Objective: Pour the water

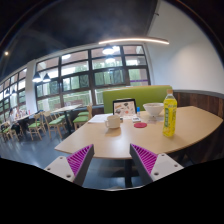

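1. Far to the left, well beyond the worktop's left corner, stand green chairs (38, 125) and other tables in front of large dark windows (90, 75).
2. The jaws are spread wide with nothing between them; their purple pads (80, 158) face each other across an open gap, and the gripper (112, 160) hangs just short of the worktop's near edge.
3. The wooden worktop (110, 145) spreads ahead of the jaws, its near edge running between the two pads.
4. Left of the worktop's middle, toward the far edge, sits a white cup (113, 122) — low and rounded.
5. Behind the cup, at the far edge, a small upright card or tablet (125, 107) stands tilted back; what it shows cannot be read.
6. Near the middle lies a small flat pink disc (140, 124), apart from the cup.
7. Further right, near the far edge, rests a white bowl (153, 109).
8. Right of the bowl stands the bottle (170, 115) — upright, with yellow-green contents and a label, toward the worktop's right part, well ahead of the right jaw and untouched.
9. A green bench (135, 95) backs the far edge, and a long ceiling lamp (130, 41) glows above.
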Tool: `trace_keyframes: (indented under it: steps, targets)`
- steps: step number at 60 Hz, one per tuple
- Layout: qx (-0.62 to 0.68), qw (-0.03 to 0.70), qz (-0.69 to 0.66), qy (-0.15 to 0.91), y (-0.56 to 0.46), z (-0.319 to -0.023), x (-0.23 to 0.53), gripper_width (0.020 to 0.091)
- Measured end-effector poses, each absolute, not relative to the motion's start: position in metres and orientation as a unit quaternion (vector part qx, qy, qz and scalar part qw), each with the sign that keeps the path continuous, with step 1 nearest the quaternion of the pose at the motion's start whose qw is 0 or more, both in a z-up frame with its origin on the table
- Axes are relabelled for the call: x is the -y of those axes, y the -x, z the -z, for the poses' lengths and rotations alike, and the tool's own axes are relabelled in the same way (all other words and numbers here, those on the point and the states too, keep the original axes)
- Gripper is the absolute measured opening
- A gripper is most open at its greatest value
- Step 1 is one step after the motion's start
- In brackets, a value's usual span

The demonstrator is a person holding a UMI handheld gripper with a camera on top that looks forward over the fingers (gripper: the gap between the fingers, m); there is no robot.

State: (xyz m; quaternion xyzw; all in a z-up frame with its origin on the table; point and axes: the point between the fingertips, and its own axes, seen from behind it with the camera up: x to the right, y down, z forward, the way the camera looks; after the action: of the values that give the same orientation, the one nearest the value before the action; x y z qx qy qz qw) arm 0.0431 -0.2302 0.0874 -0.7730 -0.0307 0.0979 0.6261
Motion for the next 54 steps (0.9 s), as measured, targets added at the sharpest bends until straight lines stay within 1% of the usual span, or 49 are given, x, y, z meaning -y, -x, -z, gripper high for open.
trace_keyframes:
  steps: [11, 17, 18, 23, 27, 31, 32, 40, 47, 48, 51, 54]
  targets:
    - [0.040, 0.638, -0.074, 0.765, -0.067, -0.090, 0.229, 0.0813]
    - [0.048, 0.656, -0.039, 0.753, -0.105, -0.102, 0.208, 0.0812]
    - [0.045, 0.659, -0.030, 0.750, -0.104, -0.108, 0.208, 0.0810]
    - [0.025, 0.672, 0.012, 0.740, -0.162, -0.111, 0.171, 0.0811]
    - [0.003, 0.676, 0.044, 0.736, -0.200, -0.119, 0.153, 0.0811]
    - [-0.006, 0.676, 0.062, 0.734, -0.239, -0.116, 0.109, 0.0813]
    - [-0.009, 0.677, 0.067, 0.733, -0.244, -0.119, 0.110, 0.0816]
    - [-0.037, 0.670, 0.068, 0.739, -0.289, -0.106, 0.037, 0.0817]
    - [-0.047, 0.667, 0.060, 0.741, -0.306, -0.098, -0.008, 0.0815]
    - [-0.047, 0.668, 0.060, 0.740, -0.306, -0.098, -0.015, 0.0807]
    - [-0.050, 0.667, 0.060, 0.741, -0.309, -0.095, -0.029, 0.0497]
    - [-0.064, 0.671, 0.066, 0.736, -0.314, -0.094, -0.035, 0.0467]
